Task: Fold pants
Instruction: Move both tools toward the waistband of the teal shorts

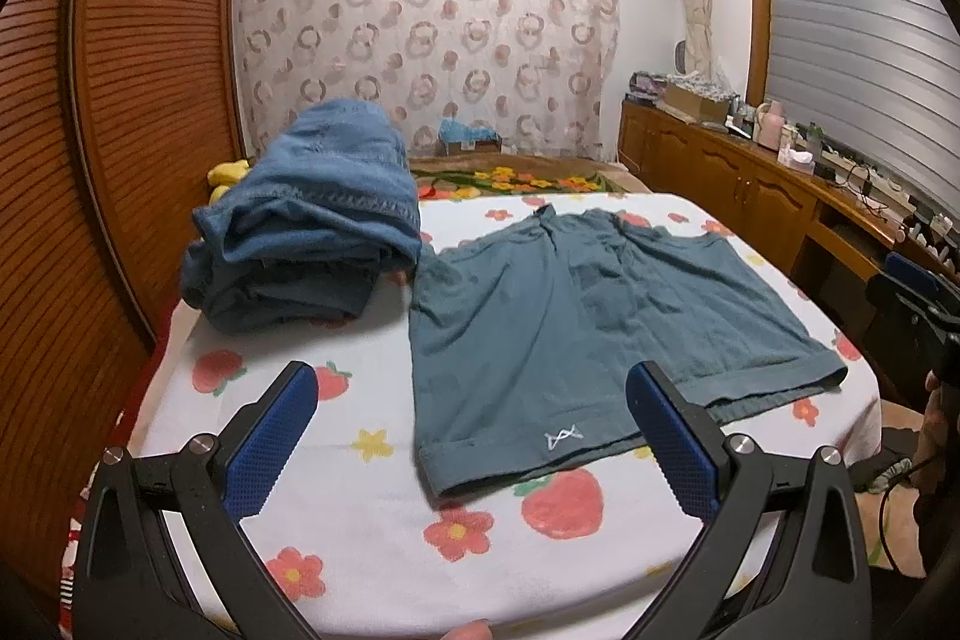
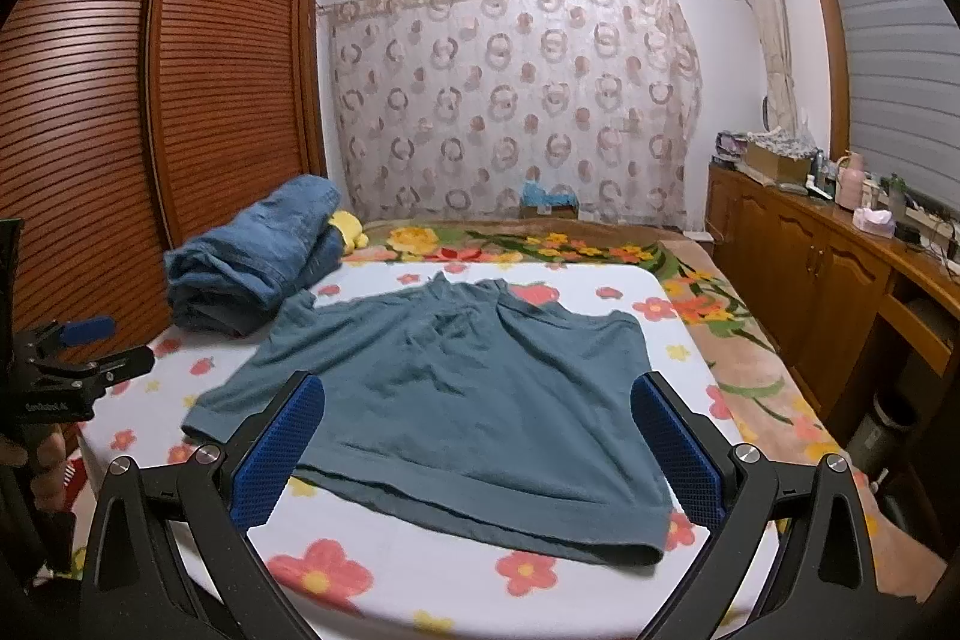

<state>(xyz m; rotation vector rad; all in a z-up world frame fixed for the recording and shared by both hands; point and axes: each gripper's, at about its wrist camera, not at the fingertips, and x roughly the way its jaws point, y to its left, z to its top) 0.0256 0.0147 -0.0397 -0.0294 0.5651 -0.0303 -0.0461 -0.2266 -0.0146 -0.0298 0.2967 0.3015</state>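
Observation:
Teal-grey shorts (image 1: 576, 328) lie spread flat on the flowered white sheet (image 1: 360, 520), leg hems toward me, a small white logo (image 1: 564, 439) on the near left leg. In the right wrist view the same shorts (image 2: 468, 400) fill the middle of the bed. My left gripper (image 1: 474, 400) hovers open above the near left hem, holding nothing. My right gripper (image 2: 480, 418) is open too, over the near right leg, with nothing between its blue pads. Each gripper shows at the edge of the other's view: left gripper (image 2: 72, 358), right gripper (image 1: 918, 304).
A stack of folded blue jeans (image 1: 306, 232) sits at the far left of the sheet (image 2: 252, 256). A wooden louvred wardrobe (image 1: 120, 100) lines the left side. A wooden cabinet (image 2: 840, 280) with clutter runs along the right. A flowered blanket (image 2: 540, 244) lies beyond.

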